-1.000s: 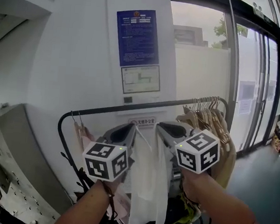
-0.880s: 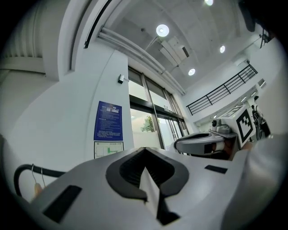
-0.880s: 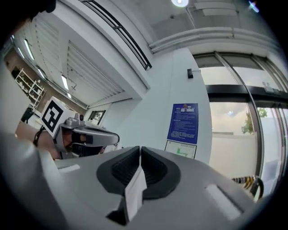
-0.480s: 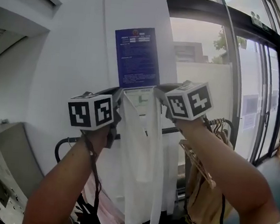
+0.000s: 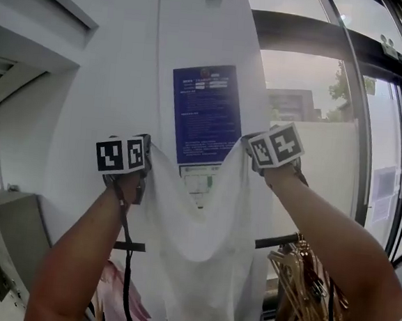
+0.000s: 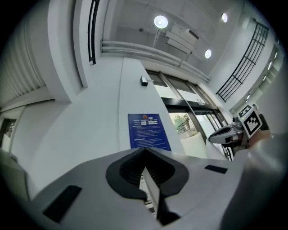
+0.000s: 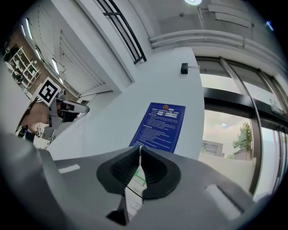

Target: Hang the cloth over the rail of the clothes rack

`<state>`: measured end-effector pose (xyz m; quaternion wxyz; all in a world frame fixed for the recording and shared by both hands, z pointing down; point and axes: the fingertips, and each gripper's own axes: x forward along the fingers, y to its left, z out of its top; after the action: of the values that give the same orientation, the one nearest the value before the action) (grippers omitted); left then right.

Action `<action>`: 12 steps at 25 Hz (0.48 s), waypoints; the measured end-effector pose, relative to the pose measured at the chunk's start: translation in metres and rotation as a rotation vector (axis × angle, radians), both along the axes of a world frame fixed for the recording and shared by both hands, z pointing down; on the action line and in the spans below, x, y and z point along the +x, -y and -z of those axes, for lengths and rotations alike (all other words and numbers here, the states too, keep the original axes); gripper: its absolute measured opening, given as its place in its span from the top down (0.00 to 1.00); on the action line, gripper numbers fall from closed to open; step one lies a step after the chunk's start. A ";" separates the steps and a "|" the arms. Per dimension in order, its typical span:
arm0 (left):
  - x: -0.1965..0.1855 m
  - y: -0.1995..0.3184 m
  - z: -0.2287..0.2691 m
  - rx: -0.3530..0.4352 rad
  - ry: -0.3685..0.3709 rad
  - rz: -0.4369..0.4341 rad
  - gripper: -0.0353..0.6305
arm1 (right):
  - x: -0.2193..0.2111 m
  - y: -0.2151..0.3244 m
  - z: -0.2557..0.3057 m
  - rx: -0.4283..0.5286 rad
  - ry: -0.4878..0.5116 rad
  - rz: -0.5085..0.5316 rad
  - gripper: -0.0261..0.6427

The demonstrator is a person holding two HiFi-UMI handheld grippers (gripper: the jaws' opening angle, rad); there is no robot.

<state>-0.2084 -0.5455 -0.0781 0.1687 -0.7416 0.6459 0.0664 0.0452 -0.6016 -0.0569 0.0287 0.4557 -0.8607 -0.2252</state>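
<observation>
A white cloth [image 5: 204, 247] hangs spread between my two grippers, sagging in the middle, in front of the white wall. My left gripper [image 5: 147, 162] is shut on its upper left corner and my right gripper [image 5: 247, 146] is shut on its upper right corner. Both are held high, well above the black rail [image 5: 278, 241] of the clothes rack, which the cloth partly hides. In the left gripper view the jaws [image 6: 145, 152] are closed, and the cloth [image 6: 265, 179] trails off to the right. In the right gripper view the jaws [image 7: 139, 150] are closed, with the cloth [image 7: 18, 175] at the left.
A blue notice [image 5: 206, 113] is fixed to the wall behind the cloth. Wooden hangers [image 5: 302, 280] crowd the rail's right end. A pink garment [image 5: 116, 292] hangs at the left. Glass doors [image 5: 381, 179] stand at the right, a grey cabinet [image 5: 10, 223] at the left.
Both grippers have risen from below the rail to well above it, carrying the cloth. They have moved apart, so the cloth is now spread wide.
</observation>
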 end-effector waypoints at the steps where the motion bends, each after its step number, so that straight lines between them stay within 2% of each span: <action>1: -0.011 0.016 -0.002 -0.012 -0.008 0.027 0.94 | 0.006 0.019 0.000 -0.012 0.011 -0.012 0.94; 8: -0.073 0.124 -0.037 -0.100 -0.031 0.176 0.94 | 0.033 0.142 -0.024 -0.081 0.089 -0.161 0.94; 12: -0.101 0.172 -0.061 -0.141 -0.049 0.221 0.94 | 0.039 0.191 -0.042 -0.096 0.053 -0.260 0.94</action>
<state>-0.3093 -0.7179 -0.0174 0.1065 -0.6740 0.7308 0.0198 0.0843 -0.7927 -0.0150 0.0568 0.5674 -0.8045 -0.1662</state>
